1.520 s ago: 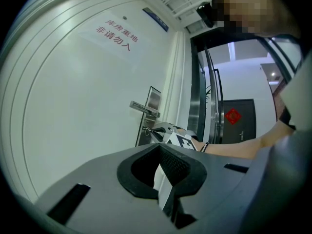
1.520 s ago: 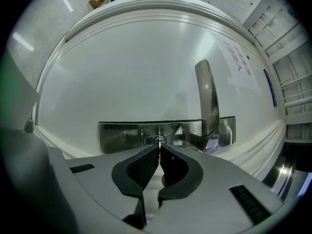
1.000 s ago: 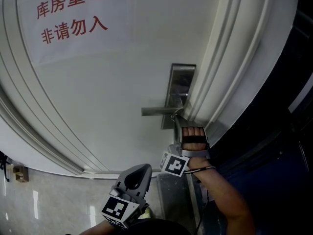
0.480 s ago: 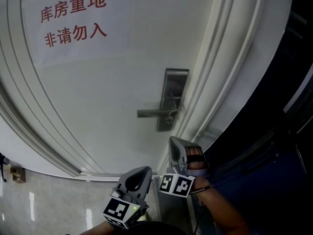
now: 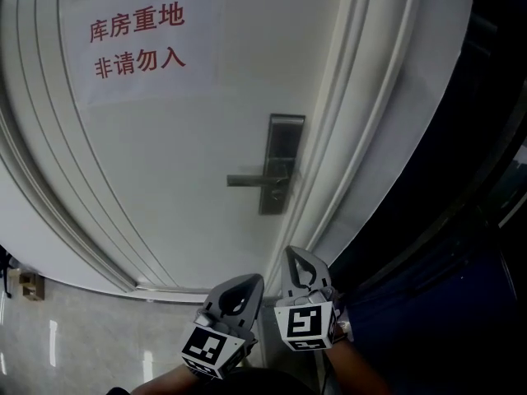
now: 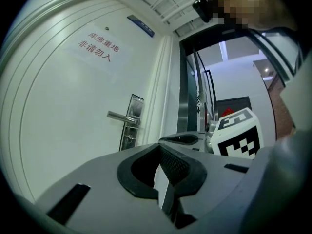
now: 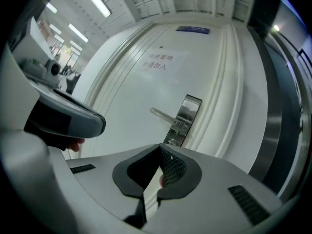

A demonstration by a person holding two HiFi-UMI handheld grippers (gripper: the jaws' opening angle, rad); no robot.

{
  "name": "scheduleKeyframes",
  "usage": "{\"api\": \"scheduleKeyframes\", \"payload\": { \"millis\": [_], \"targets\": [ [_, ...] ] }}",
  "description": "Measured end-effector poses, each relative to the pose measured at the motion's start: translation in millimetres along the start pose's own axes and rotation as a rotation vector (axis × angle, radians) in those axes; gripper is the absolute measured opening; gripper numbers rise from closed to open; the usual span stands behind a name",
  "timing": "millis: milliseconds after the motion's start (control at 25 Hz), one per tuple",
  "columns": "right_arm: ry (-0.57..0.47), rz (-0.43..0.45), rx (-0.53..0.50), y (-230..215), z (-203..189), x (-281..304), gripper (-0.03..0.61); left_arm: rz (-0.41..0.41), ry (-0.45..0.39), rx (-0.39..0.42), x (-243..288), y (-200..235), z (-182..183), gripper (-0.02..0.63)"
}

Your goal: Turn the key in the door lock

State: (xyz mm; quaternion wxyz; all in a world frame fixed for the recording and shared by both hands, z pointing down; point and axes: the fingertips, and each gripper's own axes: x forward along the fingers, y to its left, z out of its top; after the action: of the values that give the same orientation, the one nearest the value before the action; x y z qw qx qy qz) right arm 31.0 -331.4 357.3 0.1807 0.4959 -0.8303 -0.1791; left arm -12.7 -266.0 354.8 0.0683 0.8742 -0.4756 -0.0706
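The white door (image 5: pixel 165 163) carries a steel lock plate (image 5: pixel 278 163) with a lever handle (image 5: pixel 251 179) pointing left. A small key (image 5: pixel 276 192) seems to sit under the handle, too small to be sure. My right gripper (image 5: pixel 298 263) hangs well below the lock, apart from it, shut and empty. Beside it on the left, my left gripper (image 5: pixel 240 285) is also shut with nothing held. The left gripper view shows the lock plate (image 6: pixel 132 121) far beyond my left gripper (image 6: pixel 158 147). In the right gripper view the handle (image 7: pixel 163 115) lies ahead of my right gripper (image 7: pixel 160 150).
A paper sign (image 5: pixel 136 44) with red characters is stuck high on the door. The moulded white door frame (image 5: pixel 362 122) runs right of the lock, with a dark opening (image 5: pixel 461 220) beyond. Shiny floor tiles (image 5: pixel 74 336) and a small box (image 5: pixel 31 288) lie at lower left.
My right gripper has drawn back from the lock and dropped down beside the left one. The hand on it is now mostly hidden. The left gripper has barely moved.
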Motion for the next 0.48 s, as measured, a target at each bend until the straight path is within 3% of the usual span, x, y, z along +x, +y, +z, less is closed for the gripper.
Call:
{"api": "scheduleKeyframes", "payload": {
  "millis": [160, 480],
  "targets": [
    [-0.012, 0.038, 0.204, -1.6, -9.8, -17.2, 0.012, 0.002, -0.008, -0.001, -0.7, -14.2, 3.9, 0.005],
    [0.009, 0.090, 0.378, 6.8, -28.8, -46.3, 0.012, 0.006, 0.009, -0.004, -10.9, -38.0, -3.8, 0.005]
  ]
}}
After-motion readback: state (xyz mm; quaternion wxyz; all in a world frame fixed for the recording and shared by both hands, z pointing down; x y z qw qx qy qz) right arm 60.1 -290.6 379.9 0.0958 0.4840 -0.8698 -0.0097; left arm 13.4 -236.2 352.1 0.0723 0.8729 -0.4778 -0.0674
